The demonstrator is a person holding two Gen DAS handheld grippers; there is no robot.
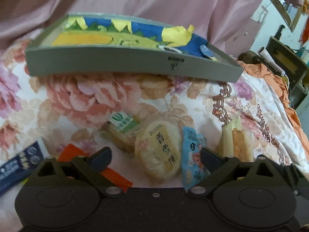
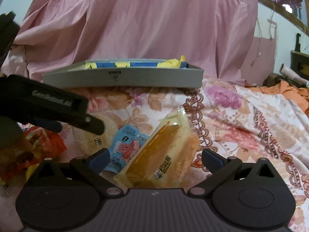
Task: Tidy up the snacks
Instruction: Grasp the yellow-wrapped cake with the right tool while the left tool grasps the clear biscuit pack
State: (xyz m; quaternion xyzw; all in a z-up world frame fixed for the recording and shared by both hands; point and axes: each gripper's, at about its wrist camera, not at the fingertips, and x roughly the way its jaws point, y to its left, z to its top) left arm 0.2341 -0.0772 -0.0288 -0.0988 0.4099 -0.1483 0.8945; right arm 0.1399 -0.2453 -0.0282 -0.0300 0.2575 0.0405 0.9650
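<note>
The round cake is framed by the wide-open, empty left gripper; the blue packet could be pinched too.

Black left tongs, blue finger pads, silver pivot screws

snack packets before tray, on bedspread

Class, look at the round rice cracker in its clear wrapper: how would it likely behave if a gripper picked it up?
The round rice cracker looks puffed, so probably light. Its thin, airy body seems brittle and may crack under a hard squeeze. The glossy wrapper could slip between the fingers.
</note>
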